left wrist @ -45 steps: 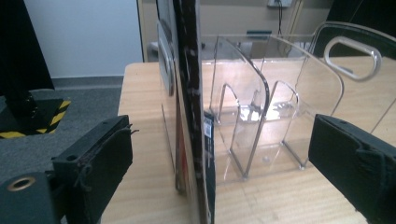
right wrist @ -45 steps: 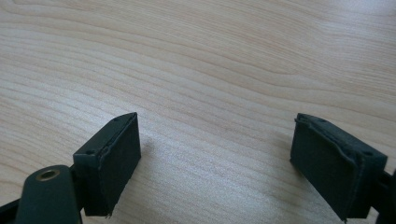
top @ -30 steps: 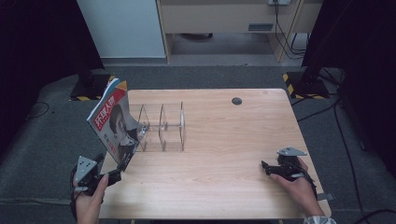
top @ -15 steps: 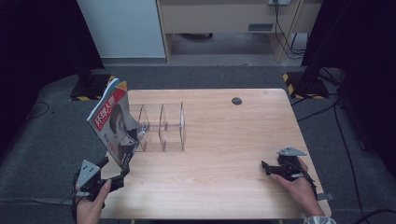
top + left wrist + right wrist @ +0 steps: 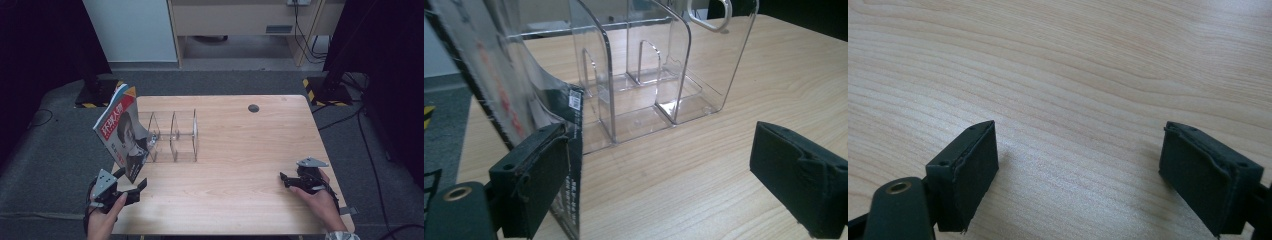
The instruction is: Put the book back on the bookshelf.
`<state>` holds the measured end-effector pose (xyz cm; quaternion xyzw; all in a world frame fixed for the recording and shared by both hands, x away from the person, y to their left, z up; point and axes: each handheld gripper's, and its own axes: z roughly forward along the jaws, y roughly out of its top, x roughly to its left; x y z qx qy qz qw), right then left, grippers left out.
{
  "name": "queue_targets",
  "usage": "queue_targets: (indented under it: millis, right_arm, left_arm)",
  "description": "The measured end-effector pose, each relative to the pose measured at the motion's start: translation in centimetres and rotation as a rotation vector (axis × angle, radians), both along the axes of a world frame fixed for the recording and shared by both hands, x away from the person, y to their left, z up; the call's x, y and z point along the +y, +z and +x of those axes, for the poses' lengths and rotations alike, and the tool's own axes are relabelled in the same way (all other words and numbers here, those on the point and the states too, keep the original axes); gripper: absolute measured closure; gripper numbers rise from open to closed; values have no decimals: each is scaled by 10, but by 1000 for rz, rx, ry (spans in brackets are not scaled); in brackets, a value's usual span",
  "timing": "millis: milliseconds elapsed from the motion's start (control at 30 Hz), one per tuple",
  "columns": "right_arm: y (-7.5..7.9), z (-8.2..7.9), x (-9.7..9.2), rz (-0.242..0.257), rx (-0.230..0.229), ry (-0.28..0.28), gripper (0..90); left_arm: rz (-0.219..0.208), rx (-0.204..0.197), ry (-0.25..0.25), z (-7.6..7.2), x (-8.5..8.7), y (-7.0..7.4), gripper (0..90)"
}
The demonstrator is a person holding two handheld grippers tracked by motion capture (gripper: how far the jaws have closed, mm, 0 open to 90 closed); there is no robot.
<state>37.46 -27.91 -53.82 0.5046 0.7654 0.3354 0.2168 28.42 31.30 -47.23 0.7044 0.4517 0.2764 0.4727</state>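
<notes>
Wooden table with a rack and a magazine

The table has a pale wood top with a dark round grommet hole near its far edge. A clear plastic rack with upright dividers stands on its left part. A magazine stands tilted at the rack's left end, its lower corner near the table's front-left edge, cover facing the near side. The table itself stands on grey carpet.
</notes>
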Motion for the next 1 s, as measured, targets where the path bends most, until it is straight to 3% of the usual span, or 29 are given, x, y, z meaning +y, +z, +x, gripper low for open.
queue_targets:
  millis: [233,700,800,1000]
  right_arm:
    - [0,0,0,-1,1,3,161]
    - [0,0,0,0,2,3,159]
    - [0,0,0,0,2,4,158]
    - [0,0,0,0,2,4,159]
  left_arm:
    - [43,21,-56,8,-14,-2,71]
    - [88,59,-106,24,-29,-7,67]
    - [69,69,-117,26,-31,-8,67]
    - [86,73,-125,33,-36,-8,67]
